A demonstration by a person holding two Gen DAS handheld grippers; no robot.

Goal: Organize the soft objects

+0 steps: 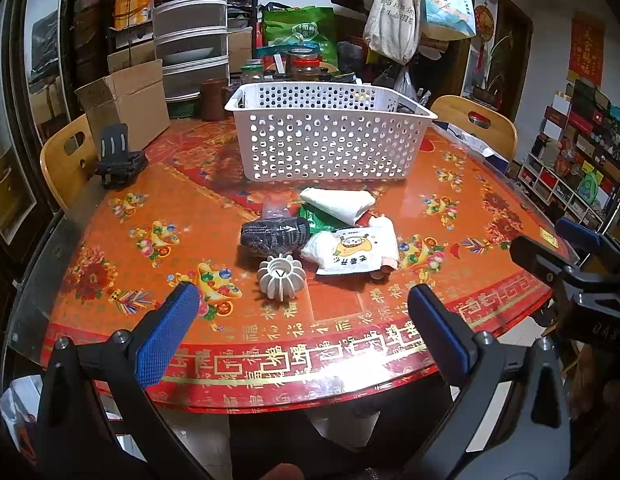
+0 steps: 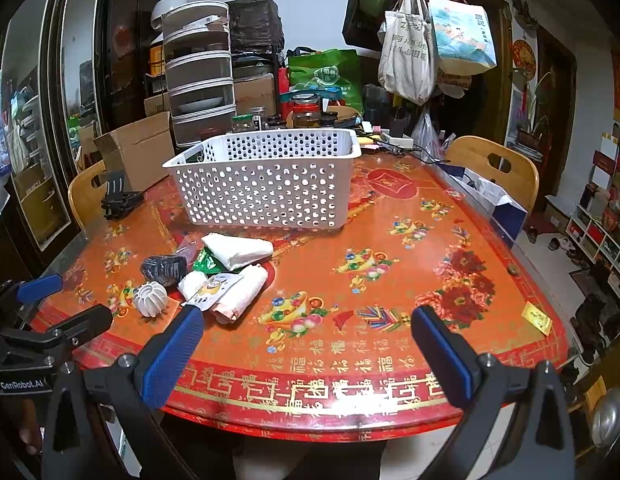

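Both claws hang wide open and empty at the near edge of the red-patterned table [image 1: 470,200], which suggests you have yet to commit to a first pick. In the left wrist view your left claw [image 1: 302,296] frames the heap of soft things at frame centre, the natural line of approach; in the right wrist view your right claw [image 2: 306,320] faces bare table, with the heap off to its lower left. The heap sits just in front of the white basket [image 1: 330,148], the likely destination, its open top facing up at upper centre, so each item needs only a short carry. A folded white towel [image 1: 338,202] lies nearest the basket, overlapping a green packet [image 1: 316,218]. Below them a dark knitted bundle [image 1: 274,234] rests beside a white pouch [image 1: 356,250] printed with a cartoon face, which covers part of a pale roll [image 2: 242,292]. A ribbed white ball [image 1: 280,276] stands apart at the front of the heap, closest to your left claw and free of the overlaps, so it looks the easiest first grasp. The towel and pouch lie flat and overlapped; expect them to sag or drag neighbours when lifted. A black stand [image 1: 118,156] at mid left and a cardboard box [image 1: 130,108] behind it sit well apart from the work.
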